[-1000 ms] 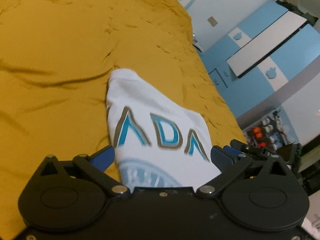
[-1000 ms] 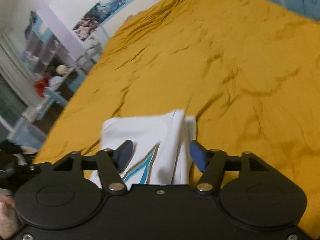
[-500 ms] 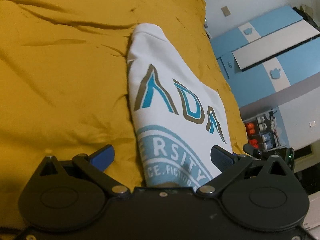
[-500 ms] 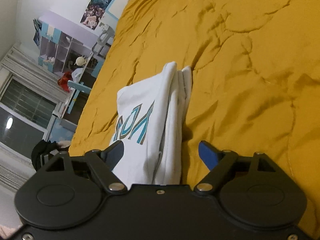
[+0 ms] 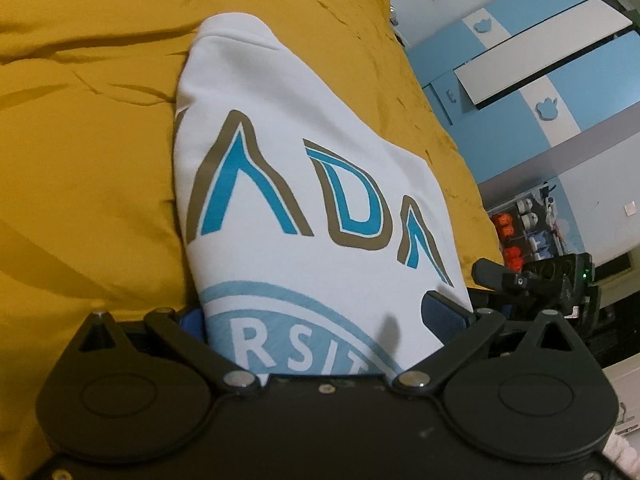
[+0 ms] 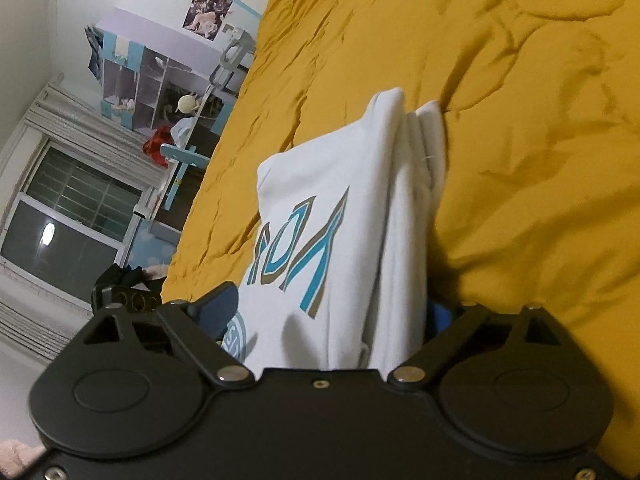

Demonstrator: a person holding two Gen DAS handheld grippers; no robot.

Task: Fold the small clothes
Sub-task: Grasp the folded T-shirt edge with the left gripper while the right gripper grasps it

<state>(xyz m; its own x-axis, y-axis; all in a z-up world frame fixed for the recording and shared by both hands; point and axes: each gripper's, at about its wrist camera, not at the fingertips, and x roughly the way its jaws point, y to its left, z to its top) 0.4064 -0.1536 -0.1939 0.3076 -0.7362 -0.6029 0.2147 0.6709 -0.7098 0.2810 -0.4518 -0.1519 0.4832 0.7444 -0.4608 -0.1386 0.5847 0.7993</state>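
Both tongs have been brought closer to the folded white T-shirt (image 5: 304,184) than half a second ago, so that its near end now sits between the blue pads of each pair. In the left wrist view, the left tongs (image 5: 316,318) are seen spread wide, with the shirt's printed circle lying between the fingers; whether the pads touch the cloth cannot be told. In the right wrist view, the right tongs (image 6: 334,312) are likewise held open around the stacked folded layers of the T-shirt (image 6: 352,216), one pad at the printed face, the other largely hidden behind the folded edge.

The shirt is laid on the mustard-yellow bed cover (image 5: 80,160), its long axis running away from both cameras, the narrow rounded end pointing farthest off. Blue and brown lettering is shown across its top face.

Beyond the bed, a blue and white wardrobe (image 5: 552,80) is seen in the left view, and a window (image 6: 72,216) with shelves (image 6: 136,80) in the right view.
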